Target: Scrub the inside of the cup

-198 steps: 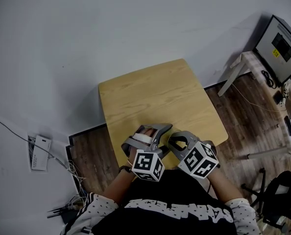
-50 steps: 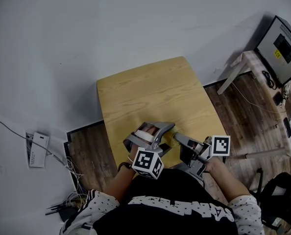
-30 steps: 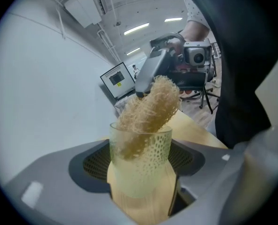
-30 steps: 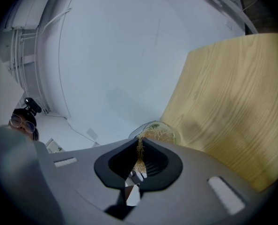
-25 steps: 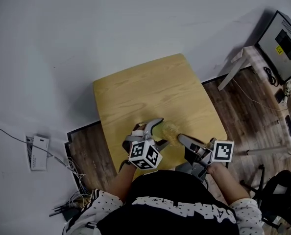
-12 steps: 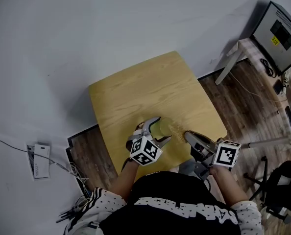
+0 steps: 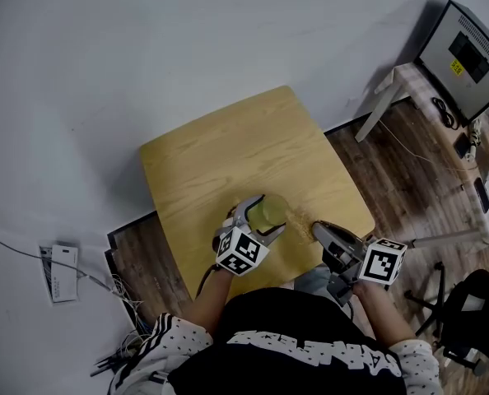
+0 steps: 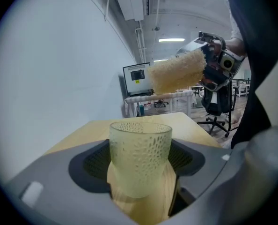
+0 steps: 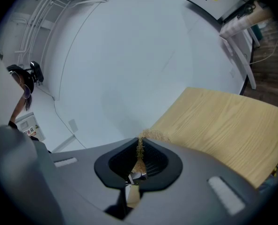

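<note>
A yellow-green dimpled cup [image 7: 269, 212] stands upright on the wooden table [image 7: 228, 155], near its front edge. My left gripper [image 7: 264, 219] is shut on the cup, one jaw on each side; the cup [image 8: 140, 157] fills the middle of the left gripper view. My right gripper [image 7: 320, 229] is just right of the cup and is shut on a tan fibrous sponge [image 7: 298, 217]. The sponge [image 8: 176, 72] hangs in the air above and right of the cup's rim, outside the cup. In the right gripper view only the sponge's thin edge [image 9: 139, 150] shows between the jaws.
A monitor [image 7: 467, 52] sits on a white stand at the far right, with cables on the wood floor beneath it. A white power strip [image 7: 53, 263] lies on the floor at the left. A black chair [image 7: 475, 319] is at the lower right.
The sponge has come out of the cup and the right gripper has moved away to the right. The left gripper has turned the cup upright and brought it onto the table.
</note>
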Motion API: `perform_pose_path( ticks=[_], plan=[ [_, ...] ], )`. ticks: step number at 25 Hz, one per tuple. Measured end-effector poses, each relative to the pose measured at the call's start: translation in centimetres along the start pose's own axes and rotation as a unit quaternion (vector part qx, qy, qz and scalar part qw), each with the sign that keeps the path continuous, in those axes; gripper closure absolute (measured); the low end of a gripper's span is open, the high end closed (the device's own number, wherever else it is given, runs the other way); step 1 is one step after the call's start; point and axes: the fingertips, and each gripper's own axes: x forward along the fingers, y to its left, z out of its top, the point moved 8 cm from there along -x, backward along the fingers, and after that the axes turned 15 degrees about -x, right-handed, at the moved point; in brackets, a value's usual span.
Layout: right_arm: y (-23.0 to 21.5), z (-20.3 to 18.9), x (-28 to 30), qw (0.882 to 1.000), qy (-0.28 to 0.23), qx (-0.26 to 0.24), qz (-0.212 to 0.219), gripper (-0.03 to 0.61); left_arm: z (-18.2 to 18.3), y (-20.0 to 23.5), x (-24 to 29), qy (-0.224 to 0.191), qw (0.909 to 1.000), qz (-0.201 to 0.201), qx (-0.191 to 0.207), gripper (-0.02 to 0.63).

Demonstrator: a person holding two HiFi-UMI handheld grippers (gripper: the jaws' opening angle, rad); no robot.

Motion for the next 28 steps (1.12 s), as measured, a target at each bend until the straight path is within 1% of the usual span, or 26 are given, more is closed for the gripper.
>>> perform_pose_path(
  ticks=[8, 14, 18, 23, 28],
  plan=[
    [-0.6, 0.8, 0.1, 1.0, -0.002, 0.001, 0.003, 0.551, -1.0, 0.8, 0.2, -0.01, 0.9985, 0.01, -0.052, 0.241],
    [-0.8, 0.9, 0.1, 1.0, -0.004, 0.003, 0.003, 0.551, -1.4, 1.2, -0.1, -0.021, 0.9975, 0.01, -0.067, 0.241],
    [-0.8, 0.4, 0.0, 1.0, -0.004, 0.007, 0.001, 0.551, -1.7, 1.3, -0.3, -0.021, 0.9968, 0.011, -0.076, 0.239],
    [-0.7, 0.3, 0.1, 1.0, -0.006, 0.006, -0.001, 0.551, -1.7, 1.8, -0.9, -0.035, 0.9936, 0.011, -0.107, 0.241],
    [-0.5, 0.3, 0.0, 1.0, -0.008, 0.006, -0.002, 0.55, -2.3, 2.1, -1.2, -0.039, 0.9911, 0.011, -0.127, 0.241]
  ],
)
